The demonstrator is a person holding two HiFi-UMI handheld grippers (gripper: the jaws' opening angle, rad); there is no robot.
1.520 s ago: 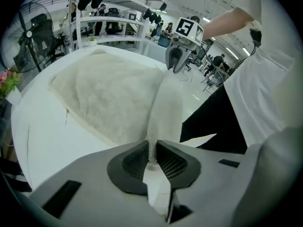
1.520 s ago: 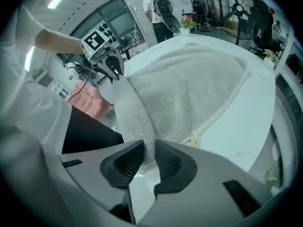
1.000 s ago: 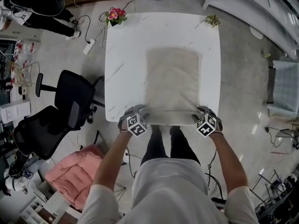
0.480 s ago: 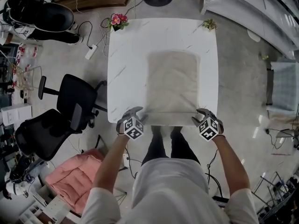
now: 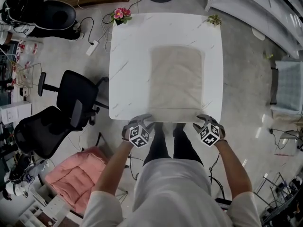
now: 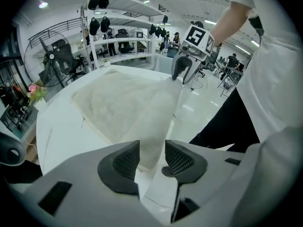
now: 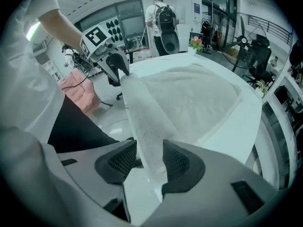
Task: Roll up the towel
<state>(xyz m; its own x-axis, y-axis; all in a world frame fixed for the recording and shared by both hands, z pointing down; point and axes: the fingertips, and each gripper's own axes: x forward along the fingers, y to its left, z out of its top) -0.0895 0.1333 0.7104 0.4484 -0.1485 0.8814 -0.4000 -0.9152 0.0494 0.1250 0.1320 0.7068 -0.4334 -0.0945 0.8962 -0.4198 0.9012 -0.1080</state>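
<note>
Both just closing in: left tongs point(image 6: 147, 156) and right tongs point(image 7: 149, 160) pinch the towel point(image 5: 176, 79) by its near corners, edge held up to begin rolling.

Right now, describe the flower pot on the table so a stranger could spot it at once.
Find the white table. At its far left corner stands the flower pot. Its pink blooms set it apart from the small green plant at the far right corner.
</note>
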